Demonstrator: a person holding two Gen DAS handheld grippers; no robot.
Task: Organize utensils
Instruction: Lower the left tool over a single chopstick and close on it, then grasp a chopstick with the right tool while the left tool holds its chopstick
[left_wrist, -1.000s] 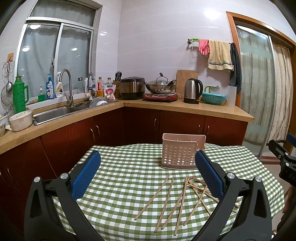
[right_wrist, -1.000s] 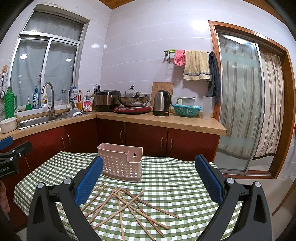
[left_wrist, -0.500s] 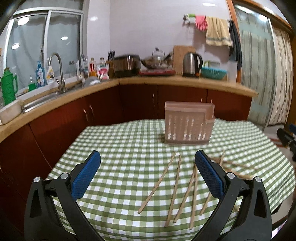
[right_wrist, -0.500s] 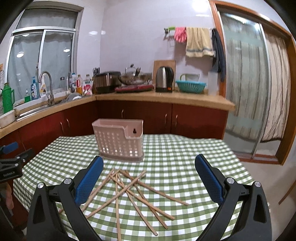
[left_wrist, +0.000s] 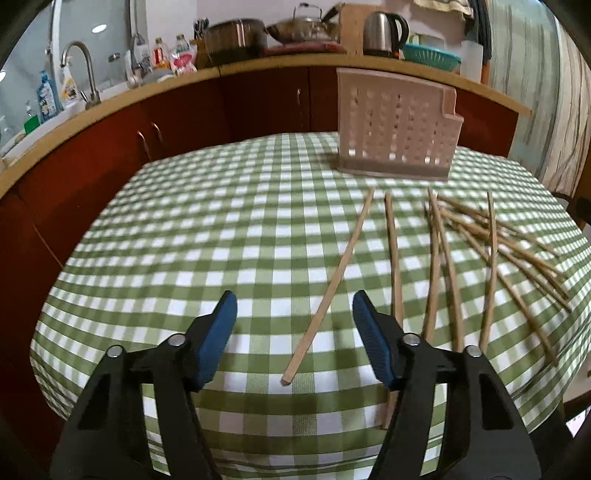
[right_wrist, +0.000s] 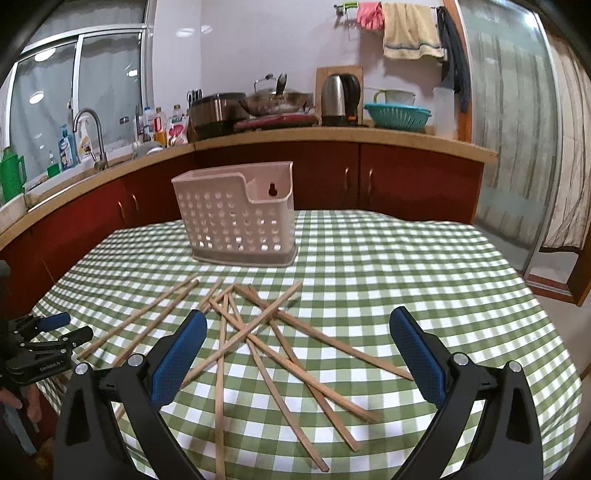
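Several wooden chopsticks (right_wrist: 258, 332) lie scattered and crossed on the green checked tablecloth (right_wrist: 406, 266). A perforated pink utensil holder (right_wrist: 236, 214) stands upright behind them; it also shows in the left wrist view (left_wrist: 397, 125). My left gripper (left_wrist: 291, 310) is open and low over the table, its jaws on either side of the leftmost chopstick (left_wrist: 332, 284), not touching it. My right gripper (right_wrist: 297, 328) is open wide and empty above the crossed pile. The left gripper also shows at the left edge of the right wrist view (right_wrist: 44, 343).
The round table's edge (left_wrist: 74, 258) drops off on the left and front. Behind it runs a kitchen counter (right_wrist: 369, 136) with a kettle (right_wrist: 340, 96), a teal colander (right_wrist: 397, 116), pots and a sink tap (right_wrist: 90, 136). A glass door (right_wrist: 517, 129) is at right.
Both grippers have dropped lower and moved closer to the table. My left gripper's jaws have narrowed and now straddle the leftmost chopstick. The chopsticks and holder have not moved.
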